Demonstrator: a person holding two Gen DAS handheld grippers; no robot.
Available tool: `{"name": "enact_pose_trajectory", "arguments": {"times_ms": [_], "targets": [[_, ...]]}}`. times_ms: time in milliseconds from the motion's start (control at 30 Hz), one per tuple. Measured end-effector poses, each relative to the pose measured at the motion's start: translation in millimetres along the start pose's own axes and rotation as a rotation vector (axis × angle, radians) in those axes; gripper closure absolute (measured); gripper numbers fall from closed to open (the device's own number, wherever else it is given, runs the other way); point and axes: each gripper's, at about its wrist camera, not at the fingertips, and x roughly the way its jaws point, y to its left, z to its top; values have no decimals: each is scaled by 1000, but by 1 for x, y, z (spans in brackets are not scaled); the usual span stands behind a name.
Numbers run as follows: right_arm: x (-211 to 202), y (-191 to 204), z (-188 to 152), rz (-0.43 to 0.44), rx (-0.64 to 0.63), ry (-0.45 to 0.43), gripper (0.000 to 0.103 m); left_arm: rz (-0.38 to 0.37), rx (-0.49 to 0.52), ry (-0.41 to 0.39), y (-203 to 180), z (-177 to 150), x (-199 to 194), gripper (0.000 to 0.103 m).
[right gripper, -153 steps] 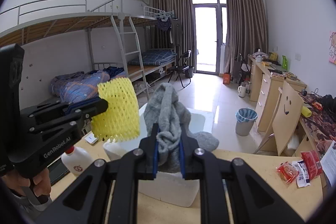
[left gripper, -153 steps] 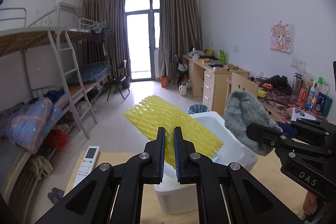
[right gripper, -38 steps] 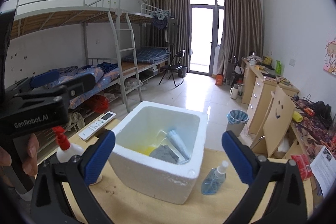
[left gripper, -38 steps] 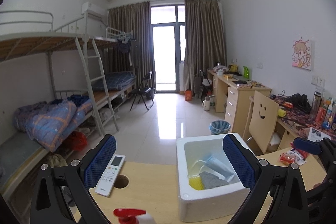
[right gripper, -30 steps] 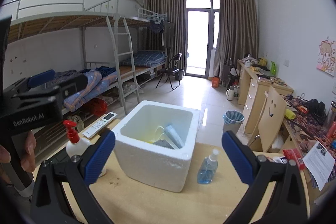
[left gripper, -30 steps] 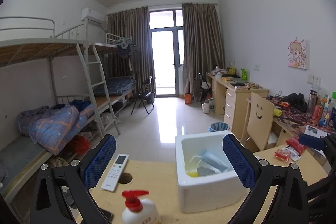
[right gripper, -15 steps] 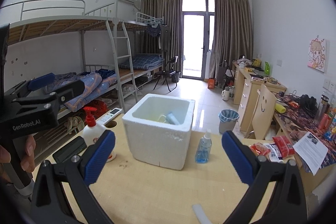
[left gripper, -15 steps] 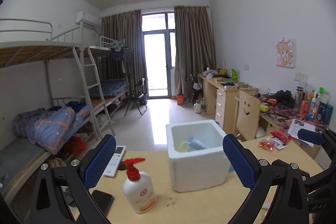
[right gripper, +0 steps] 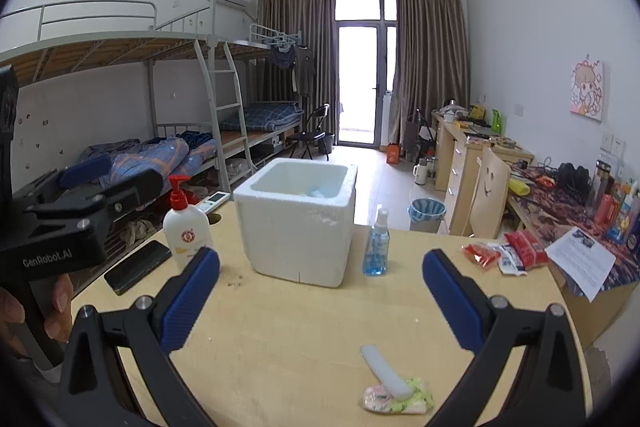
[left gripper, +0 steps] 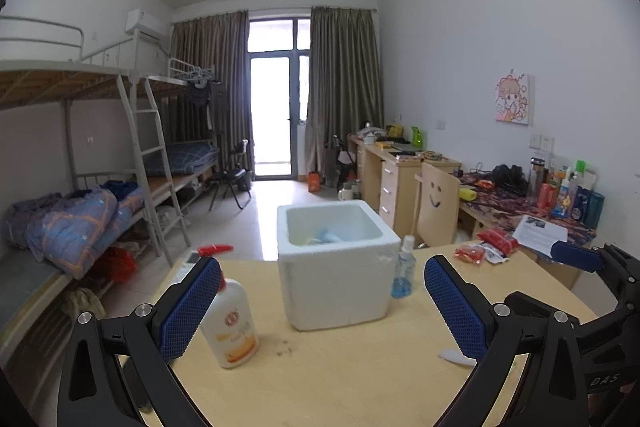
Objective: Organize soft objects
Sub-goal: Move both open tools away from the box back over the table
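A white foam box (left gripper: 340,291) (right gripper: 296,243) stands on the wooden table (left gripper: 344,379) (right gripper: 304,343). A pale blue item (left gripper: 330,235) shows inside it; the yellow foam net and grey sock are hidden by its walls. My left gripper (left gripper: 320,307) is open and empty, held back from the box. My right gripper (right gripper: 320,297) is open and empty, also back from the box. A small white tube (right gripper: 384,373) lies on a pink-and-yellow packet (right gripper: 400,397) near the table's front.
A white pump bottle with red top (left gripper: 230,323) (right gripper: 186,227) stands left of the box. A blue spray bottle (left gripper: 402,273) (right gripper: 377,247) stands right of it. A black phone (right gripper: 138,267), a remote (right gripper: 214,202), red snack packs (right gripper: 504,255) and papers (right gripper: 580,263) lie around.
Both grippers let go of the yellow net and grey sock into the box, opened, and have pulled back and lowered, so the box looks smaller and more table shows.
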Motion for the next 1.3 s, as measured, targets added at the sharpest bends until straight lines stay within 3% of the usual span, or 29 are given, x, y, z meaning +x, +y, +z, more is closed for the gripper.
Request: {"name": "enact_pose_trajectory", "arguments": {"times_ms": [500, 733, 1300], "targets": [[-8, -17, -51, 21, 91, -3, 0, -100, -1, -16, -20, -53, -16, 1], [-9, -22, -79, -28, 100, 10, 0, -129, 47, -29, -30, -75, -17, 1], [2, -42, -130, -113, 148, 128, 0, -177, 33, 17, -39, -126, -10, 1]]}}
